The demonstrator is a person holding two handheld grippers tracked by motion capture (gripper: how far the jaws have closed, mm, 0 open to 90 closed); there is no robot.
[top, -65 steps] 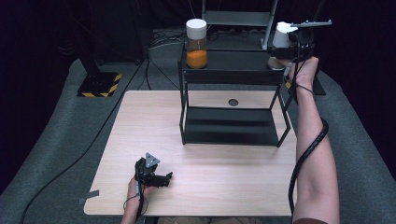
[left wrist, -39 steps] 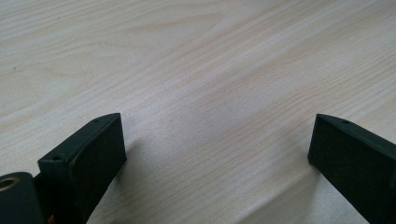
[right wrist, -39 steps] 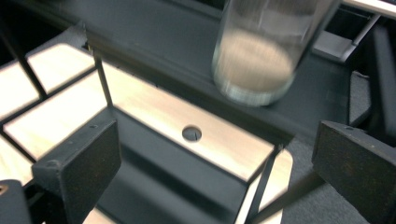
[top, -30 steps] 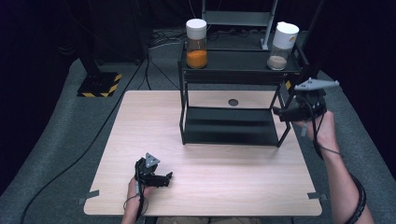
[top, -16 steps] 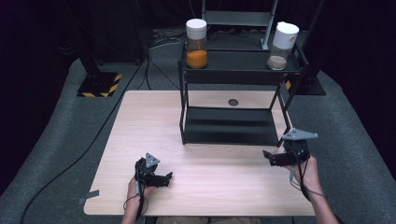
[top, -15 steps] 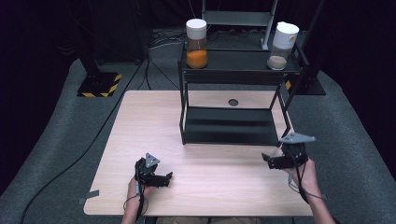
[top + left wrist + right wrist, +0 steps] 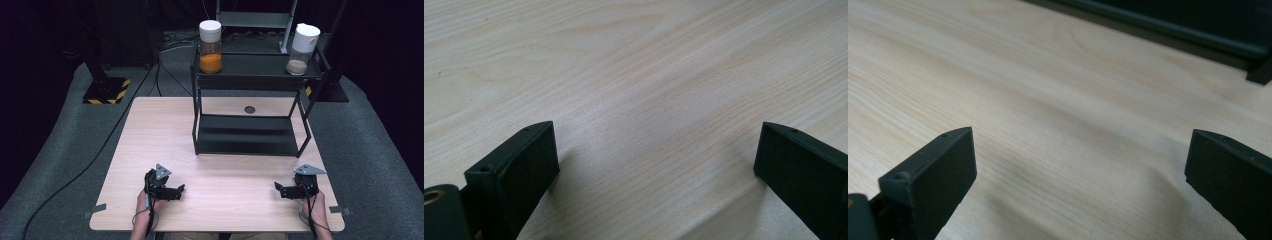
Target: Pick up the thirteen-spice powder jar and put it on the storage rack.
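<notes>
Two jars sit on the rack's (image 7: 260, 75) top shelf: the orange jar (image 7: 210, 46) left, the white-lidded jar (image 7: 303, 49) right. They look like rigid, smooth-walled plastic, light; I'd grip mid-body. My right gripper (image 7: 284, 189) has dropped from that jar to the surface (image 7: 225, 160); left gripper (image 7: 176, 192) unmoved. Both jaws apart, empty.

- The tabletop (image 7: 220, 150) is evenly lit from above; the surroundings fall to near black.
- The rack (image 7: 250, 100) throws a soft shadow on its lower shelf.
- The high view is slightly soft and grainy.
- In both gripper views the wood grain is sharp mid-frame, while the near tongs blur slightly and cast faint shadows beneath them.
</notes>
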